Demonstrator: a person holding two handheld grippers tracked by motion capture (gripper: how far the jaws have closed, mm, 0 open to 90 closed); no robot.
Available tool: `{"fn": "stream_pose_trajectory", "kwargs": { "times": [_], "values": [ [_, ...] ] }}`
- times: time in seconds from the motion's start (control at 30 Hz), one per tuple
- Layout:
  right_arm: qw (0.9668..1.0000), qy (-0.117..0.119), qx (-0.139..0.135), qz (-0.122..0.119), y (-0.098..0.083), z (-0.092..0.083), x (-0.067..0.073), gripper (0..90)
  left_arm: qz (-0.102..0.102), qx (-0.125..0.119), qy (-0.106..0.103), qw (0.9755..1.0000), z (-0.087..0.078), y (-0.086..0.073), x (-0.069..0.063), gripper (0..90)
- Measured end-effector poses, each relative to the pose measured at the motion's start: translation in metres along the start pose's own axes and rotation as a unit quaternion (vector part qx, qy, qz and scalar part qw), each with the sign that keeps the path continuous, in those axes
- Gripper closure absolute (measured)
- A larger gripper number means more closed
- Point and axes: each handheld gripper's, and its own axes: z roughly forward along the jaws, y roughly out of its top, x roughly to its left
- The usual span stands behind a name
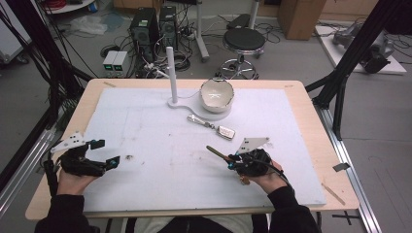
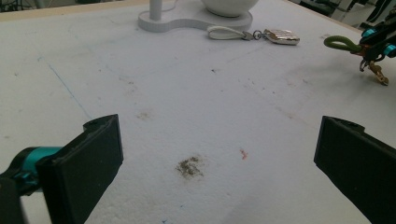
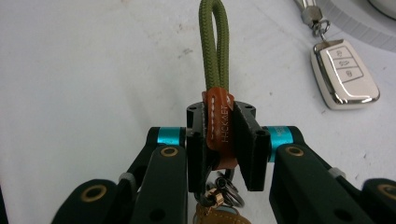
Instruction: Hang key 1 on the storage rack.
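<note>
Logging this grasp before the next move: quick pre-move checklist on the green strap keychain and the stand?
1. Right gripper shut on the green strap keychain at its brown leather tab: ok.
2. Strap loop free ahead of the jaws: ok.
3. Keyring hangs below the jaws, clear of table: cannot tell.
4. Left gripper open, nothing between its jaws: ok.
5. White post upright and bare: ok.
6. Car key fob lies apart from the keychain: ok.
</note>
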Motion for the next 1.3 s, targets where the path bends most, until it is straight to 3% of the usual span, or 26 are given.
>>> {"fn": "stream_pose_trajectory", "kwargs": {
  "times": [0.6,0.9,1.3],
  "values": [
    [0.998,0.008,-0.055,0.028,0.03,-0.009,-0.019,75.6,-0.001,-0.003,-0.001,1.0,0.0,0.0,0.001,1.7],
    [0.9976,0.005,-0.066,0.019,0.051,-0.008,-0.021,75.6,-0.003,-0.004,-0.002,1.0,0.0,0.0,0.002,1.7],
    [0.9969,0.019,-0.075,0.015,0.084,-0.002,-0.028,75.6,-0.004,-0.007,-0.001,1.0,-0.001,0.0,0.002,1.7]
  ]
}}
